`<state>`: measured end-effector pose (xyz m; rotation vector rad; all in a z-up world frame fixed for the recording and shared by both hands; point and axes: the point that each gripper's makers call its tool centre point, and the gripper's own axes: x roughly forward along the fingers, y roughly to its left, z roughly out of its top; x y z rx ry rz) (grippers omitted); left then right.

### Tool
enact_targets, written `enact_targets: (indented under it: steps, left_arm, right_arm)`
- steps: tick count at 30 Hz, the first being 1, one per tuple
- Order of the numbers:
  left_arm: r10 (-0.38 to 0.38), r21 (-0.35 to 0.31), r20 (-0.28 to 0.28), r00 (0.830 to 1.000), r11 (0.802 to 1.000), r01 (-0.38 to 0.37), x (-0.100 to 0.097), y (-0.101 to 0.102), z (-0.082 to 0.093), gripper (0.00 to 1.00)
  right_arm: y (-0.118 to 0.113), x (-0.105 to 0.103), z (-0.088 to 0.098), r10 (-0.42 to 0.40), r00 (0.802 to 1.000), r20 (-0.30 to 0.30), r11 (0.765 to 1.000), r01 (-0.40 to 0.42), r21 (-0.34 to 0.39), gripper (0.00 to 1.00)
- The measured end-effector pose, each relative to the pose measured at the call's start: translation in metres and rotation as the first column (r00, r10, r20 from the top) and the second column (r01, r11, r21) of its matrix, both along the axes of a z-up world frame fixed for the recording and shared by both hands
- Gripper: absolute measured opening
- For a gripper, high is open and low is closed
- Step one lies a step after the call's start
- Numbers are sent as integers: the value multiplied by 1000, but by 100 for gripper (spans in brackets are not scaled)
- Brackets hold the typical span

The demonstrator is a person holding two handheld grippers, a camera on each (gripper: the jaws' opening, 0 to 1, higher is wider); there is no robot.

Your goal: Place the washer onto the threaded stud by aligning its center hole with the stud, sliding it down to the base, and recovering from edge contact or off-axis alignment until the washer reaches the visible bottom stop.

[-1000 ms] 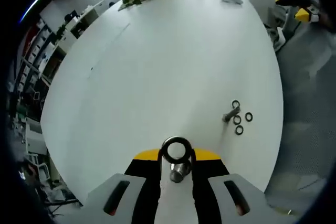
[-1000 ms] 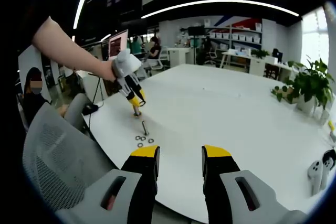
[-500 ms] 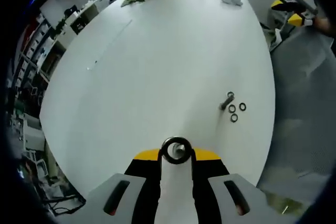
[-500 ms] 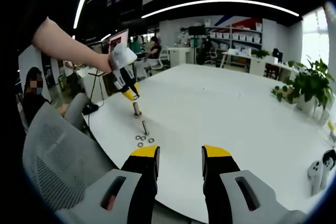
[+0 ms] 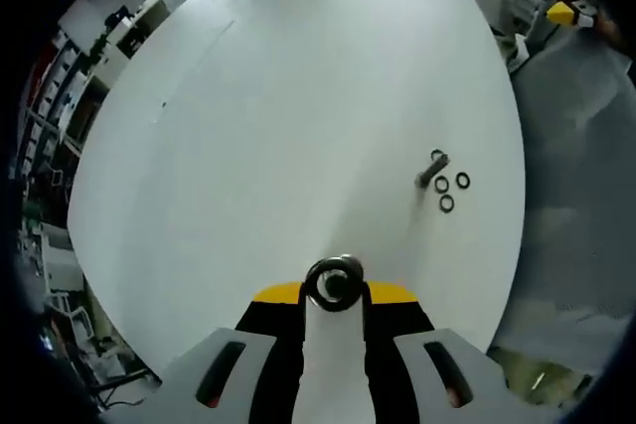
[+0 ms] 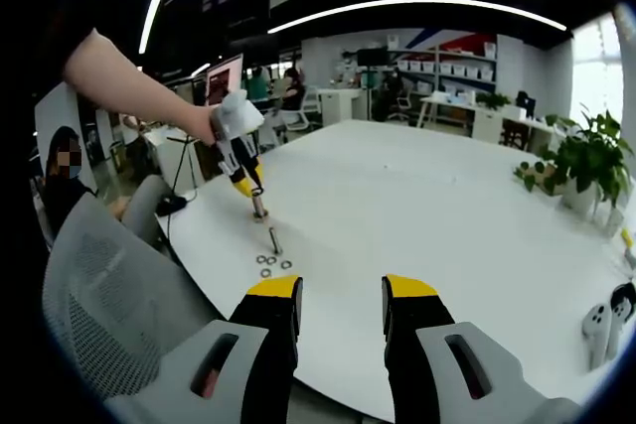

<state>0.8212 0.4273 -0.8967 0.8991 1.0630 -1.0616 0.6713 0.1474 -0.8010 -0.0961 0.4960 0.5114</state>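
The left tongs (image 5: 334, 290) are clenched on a dark washer (image 5: 334, 283), which sits edge-up between the yellow-tipped jaws at the bottom of the left gripper view. Through and just beneath the ring a bit of grey metal shows, likely the top of the upright threaded stud (image 6: 258, 208), though the washer hides most of it, so I cannot tell whether the hole is over the stud or only resting against it.

In the right gripper view the left tongs (image 6: 245, 183) hang above the white table (image 6: 417, 206), held by a hand (image 6: 204, 126) on a bare forearm, with the yellow jaw tips pointing down at the stud's top near the table's near-left edge.

Just beside the stud, toward the camera, a spare bolt (image 6: 274, 241) lies flat, and three loose washers (image 6: 270, 265) lie in a small cluster next to it. The left gripper view shows that same bolt (image 5: 433, 168) and cluster (image 5: 449, 189) near the table's right edge.

The right tongs (image 6: 341, 297) are released, the jaws apart with nothing between them, hovering over the near table edge, well apart from the stud. A potted plant (image 6: 584, 168) stands at the far right of the table, and a white controller (image 6: 601, 325) lies near the right edge.
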Motion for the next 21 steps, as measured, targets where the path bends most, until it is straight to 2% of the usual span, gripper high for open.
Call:
enact_targets:
  steps: [8, 13, 21]
  left_arm:
    - [-13, 18, -37, 999, 1000, 14, -7, 3, -3, 19]
    - [-21, 28, -28, 999, 999, 22, -5, 2, -9, 19]
    - [1, 25, -54, 999, 1000, 1, -3, 4, -33, 19]
  right_arm:
    - [1, 0, -1, 6, 1000, -4, 1000, -6, 0, 34]
    - [1, 0, -2, 9, 1000, -8, 1000, -9, -2, 34]
    - [1, -1, -4, 9, 1000, -15, 1000, -9, -11, 34]
